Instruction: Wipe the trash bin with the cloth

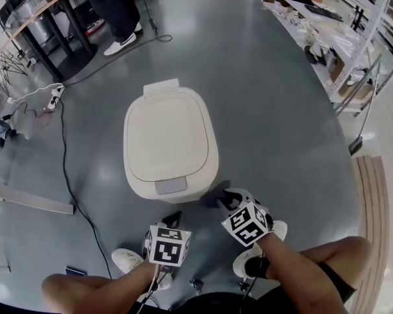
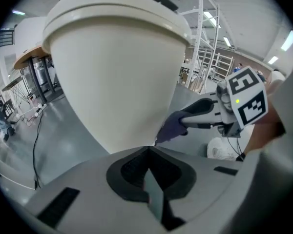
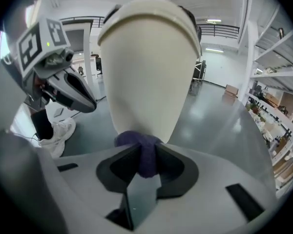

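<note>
We stand over a cream plastic trash bin with a closed flat lid (image 1: 170,142), which sits upright on the glossy grey floor (image 1: 275,103) just ahead of our white shoes (image 1: 126,259). Our right gripper (image 1: 228,199) is low at the bin's near right corner. Its jaws are clenched on a bunched purple cloth (image 3: 145,156), and the wad bulges out past the jaw tips. In the right gripper view the cloth lies against the bottom of the bin's pale wall (image 3: 146,67). The left gripper view shows the same from the side, with the cloth (image 2: 170,128) meeting the lower edge of the bin (image 2: 115,77). Our left gripper (image 2: 147,153) is beside the right one, near the bin's front wall but not on it. Its jaws are pressed together with nothing between them. In the head view this gripper (image 1: 173,216) sits below the grey pedal tab (image 1: 171,186) at the lid's near edge. A black cable (image 1: 64,169) runs across the floor to the left of the bin, near a white power strip (image 1: 54,97). Farther back a person in dark trousers and white shoes (image 1: 121,44) stands by a round table (image 1: 42,12). Metal shelving (image 1: 354,38) lines the right side.
</note>
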Tool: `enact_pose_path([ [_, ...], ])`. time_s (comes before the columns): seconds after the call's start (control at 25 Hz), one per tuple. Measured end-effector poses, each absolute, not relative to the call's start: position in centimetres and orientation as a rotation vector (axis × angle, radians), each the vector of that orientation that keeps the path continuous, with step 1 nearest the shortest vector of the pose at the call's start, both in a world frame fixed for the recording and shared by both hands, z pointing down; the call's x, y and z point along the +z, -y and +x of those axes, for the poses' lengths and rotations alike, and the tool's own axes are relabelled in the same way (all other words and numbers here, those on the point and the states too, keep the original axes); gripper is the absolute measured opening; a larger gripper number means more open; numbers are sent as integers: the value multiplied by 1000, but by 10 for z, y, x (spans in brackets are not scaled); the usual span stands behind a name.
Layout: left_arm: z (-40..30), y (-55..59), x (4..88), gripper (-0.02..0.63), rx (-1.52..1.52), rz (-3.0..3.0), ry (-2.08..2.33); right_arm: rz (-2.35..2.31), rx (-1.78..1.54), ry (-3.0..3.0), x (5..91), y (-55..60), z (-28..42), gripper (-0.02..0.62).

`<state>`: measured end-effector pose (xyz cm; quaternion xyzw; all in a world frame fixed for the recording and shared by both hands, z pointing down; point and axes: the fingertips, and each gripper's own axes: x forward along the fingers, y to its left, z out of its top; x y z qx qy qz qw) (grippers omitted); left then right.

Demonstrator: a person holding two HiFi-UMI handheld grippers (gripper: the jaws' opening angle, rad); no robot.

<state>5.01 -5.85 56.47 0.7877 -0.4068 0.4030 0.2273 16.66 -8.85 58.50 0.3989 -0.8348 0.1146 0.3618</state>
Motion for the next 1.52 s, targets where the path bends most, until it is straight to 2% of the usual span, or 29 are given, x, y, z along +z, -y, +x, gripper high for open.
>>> enact_pose_path([
  [0.32,112,57,487,0,914,2245,1189,1169,165,2477,483,115,204,92],
  [0.64,115,58,451,0,972,2317,1309,1228,31,2646,421,131,197,92],
  [0.92,126,48,457,0,880,2294,1310,1255,51,2683,422,139,191,92],
  [1.52,144,56,498,0,931,2286,1233,1265,116,2664,470,146,190,92],
])
